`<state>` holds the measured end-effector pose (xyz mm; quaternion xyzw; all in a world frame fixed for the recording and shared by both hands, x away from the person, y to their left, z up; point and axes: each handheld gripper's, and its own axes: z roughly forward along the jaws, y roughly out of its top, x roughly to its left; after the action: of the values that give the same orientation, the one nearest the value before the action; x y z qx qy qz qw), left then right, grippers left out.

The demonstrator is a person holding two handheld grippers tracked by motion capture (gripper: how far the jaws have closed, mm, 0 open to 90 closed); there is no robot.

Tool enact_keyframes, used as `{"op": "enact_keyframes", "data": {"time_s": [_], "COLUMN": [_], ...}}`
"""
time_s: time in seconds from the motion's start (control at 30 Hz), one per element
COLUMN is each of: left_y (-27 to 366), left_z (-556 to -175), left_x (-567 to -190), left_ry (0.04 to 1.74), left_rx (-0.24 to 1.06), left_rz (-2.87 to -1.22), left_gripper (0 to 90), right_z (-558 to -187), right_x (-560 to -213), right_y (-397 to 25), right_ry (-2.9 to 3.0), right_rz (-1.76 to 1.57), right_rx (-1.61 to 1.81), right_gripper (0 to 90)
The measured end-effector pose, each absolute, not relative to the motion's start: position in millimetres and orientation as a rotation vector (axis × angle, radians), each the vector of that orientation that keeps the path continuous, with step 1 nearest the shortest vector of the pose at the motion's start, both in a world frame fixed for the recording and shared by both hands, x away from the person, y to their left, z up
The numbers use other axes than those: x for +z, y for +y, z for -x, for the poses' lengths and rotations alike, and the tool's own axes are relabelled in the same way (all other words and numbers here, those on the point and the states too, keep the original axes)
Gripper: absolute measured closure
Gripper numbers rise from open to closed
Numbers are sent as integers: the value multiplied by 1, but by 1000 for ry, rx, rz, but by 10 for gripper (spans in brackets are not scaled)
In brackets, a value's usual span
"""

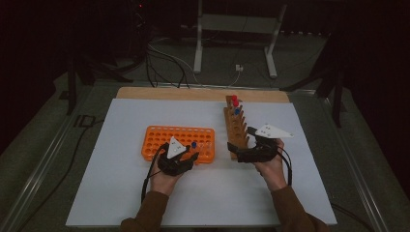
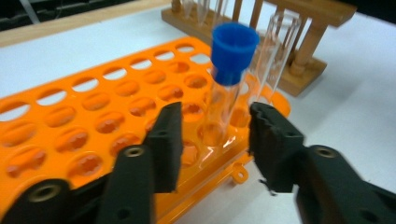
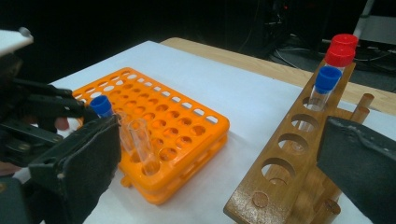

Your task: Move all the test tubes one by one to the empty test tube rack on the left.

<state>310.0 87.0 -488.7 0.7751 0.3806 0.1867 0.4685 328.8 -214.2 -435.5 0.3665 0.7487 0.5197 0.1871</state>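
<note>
At the centre of the left gripper view, the left gripper [image 2: 215, 140] is spread, its jaws flanking but not touching a blue-capped tube [image 2: 227, 79] standing in the orange rack [image 2: 93, 126]. An uncapped tube [image 2: 275, 56] stands just behind. The right gripper [image 3: 219, 163], also spread, straddles the near end of the wooden rack [image 3: 289, 163] at lower right.

Blue-capped tube [image 2: 223, 93] upright in orange rack [image 2: 84, 121]
</note>
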Motion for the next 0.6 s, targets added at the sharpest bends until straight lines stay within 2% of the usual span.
{"op": "enact_keyframes", "data": {"time_s": [0.13, 0.2, 0.6], "left_y": [97, 103, 127], "left_z": [-308, -308, -305], "left_x": [-481, -478, -466], "left_ry": [951, 956, 999], "left_rx": [463, 457, 523], "left_rz": [-1854, -1836, -1769], "left_gripper": [344, 294, 183], "right_z": [-329, -330, -337], "right_x": [-435, -434, -428], "right_y": [-215, -215, -217], "right_ry": [2105, 2102, 2085], "right_rz": [-1035, -1036, -1066], "right_rx": [1465, 1466, 1478], "right_gripper": [3, 3, 3]}}
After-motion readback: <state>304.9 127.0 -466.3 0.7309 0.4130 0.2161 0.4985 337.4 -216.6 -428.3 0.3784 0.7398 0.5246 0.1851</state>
